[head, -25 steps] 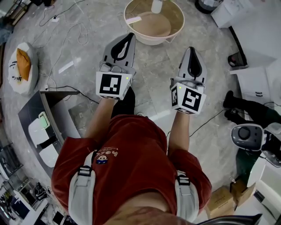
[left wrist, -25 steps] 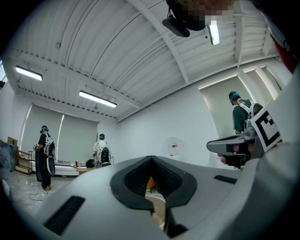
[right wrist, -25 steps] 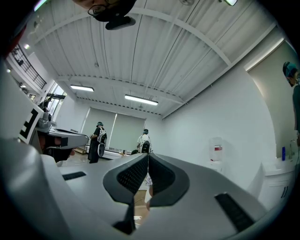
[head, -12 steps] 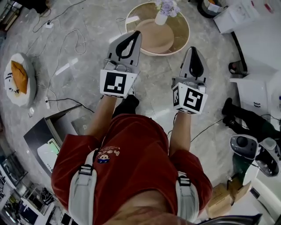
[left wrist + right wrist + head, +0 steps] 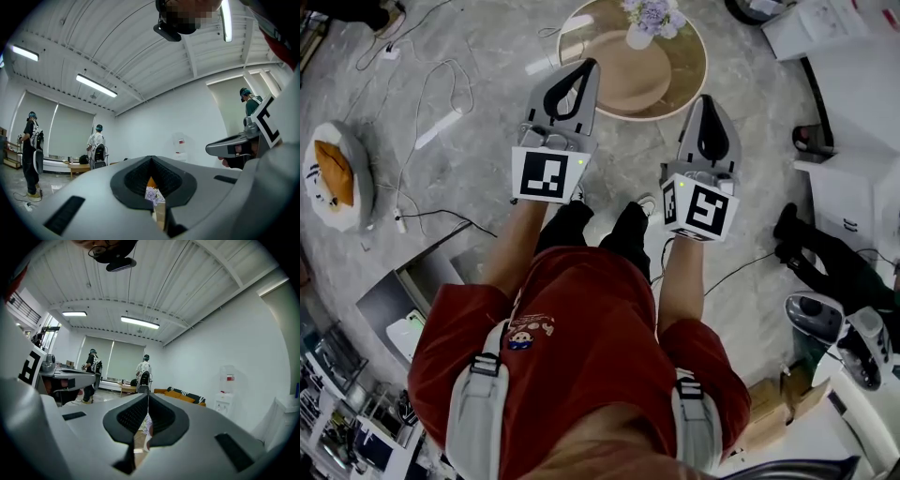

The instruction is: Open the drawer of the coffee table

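Observation:
The round wooden coffee table (image 5: 675,80) with a pale rim stands on the floor at the top of the head view, and a white vase of flowers (image 5: 649,19) sits on it. No drawer shows in any view. My left gripper (image 5: 589,64) is held level with its tip over the table's near left edge, jaws shut and empty. Just short of the table's near right edge, my right gripper (image 5: 706,97) is also shut and empty. In the left gripper view the flowers (image 5: 151,194) peep through the jaw gap of the left gripper (image 5: 151,159). The right gripper (image 5: 147,394) points the same way.
Loose cables (image 5: 422,94) trail over the marble floor at the left, near a round cushion (image 5: 337,178). A grey box (image 5: 403,300) lies lower left. White cabinets (image 5: 862,103) and dark shoes (image 5: 825,248) are at the right. People (image 5: 97,147) stand far back.
The person has walked toward the coffee table, which has slid down into view with its vase. Both grippers moved forward with the body and stayed shut.

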